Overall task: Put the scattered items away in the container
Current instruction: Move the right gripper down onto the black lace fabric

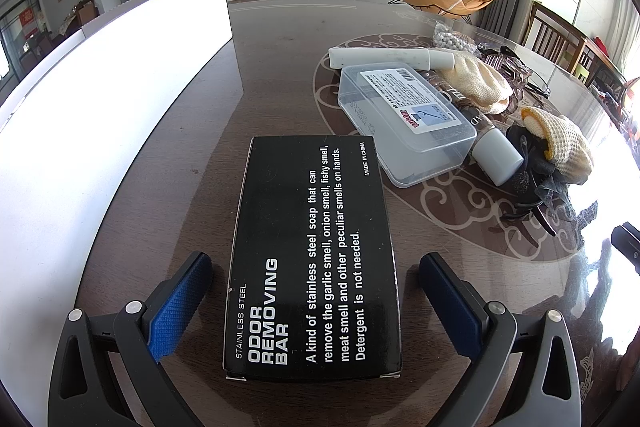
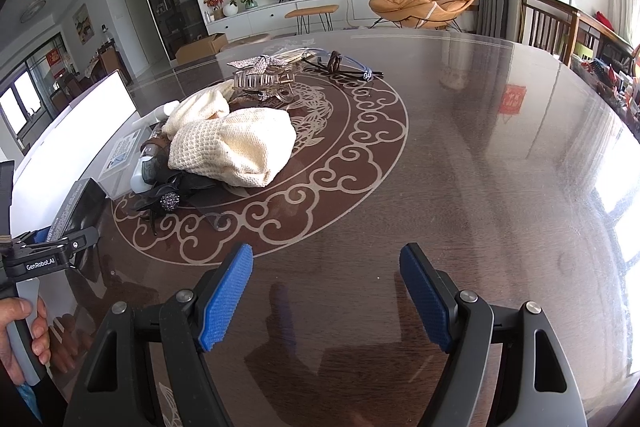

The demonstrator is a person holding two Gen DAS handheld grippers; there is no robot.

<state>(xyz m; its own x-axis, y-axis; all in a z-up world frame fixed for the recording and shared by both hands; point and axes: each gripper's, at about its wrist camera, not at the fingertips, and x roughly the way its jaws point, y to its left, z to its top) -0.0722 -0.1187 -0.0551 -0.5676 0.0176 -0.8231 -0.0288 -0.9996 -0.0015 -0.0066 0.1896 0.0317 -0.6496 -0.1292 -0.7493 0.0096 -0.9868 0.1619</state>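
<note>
the dark glossy tabletop [image 2: 460, 155] with its pale scroll-pattern inlay carries everything. along its left side stands the white container [image 1: 120, 99], its wall bright and overexposed so i cannot see inside.

my left gripper [image 1: 316, 291] is spread wide, its 2 blue-padded fingers [image 1: 180, 303] on either side of the black box [image 1: 312, 251] printed "odor removing bar". the box lies flat on the tabletop, just beside the container wall, and neither pad touches it. my right gripper [image 2: 326, 295] is open too, with nothing between its fingers, hovering over bare tabletop well apart from the pile. in the right wrist view a hand [image 2: 20, 335] grips the handle of the left tool at the left edge.

the rest of the scattered items sit in a cluster on the inlay. a clear plastic case [image 1: 404, 123] with a printed label lies just beyond the black box. 2 cream knit mitts [image 2: 232, 147] rest on the pile, 1 partly over the other. a white speckled tube [image 1: 388, 57] lies behind the case, and a dark bottle with a white cap [image 1: 496, 155] lies beside it. a black flower hair clip [image 2: 172, 195] with a sparkly centre touches the nearer mitt. farther back are a translucent claw clip [image 2: 260, 79], a pair of glasses [image 2: 344, 67] and a bag of small white beads [image 1: 452, 39].
</note>
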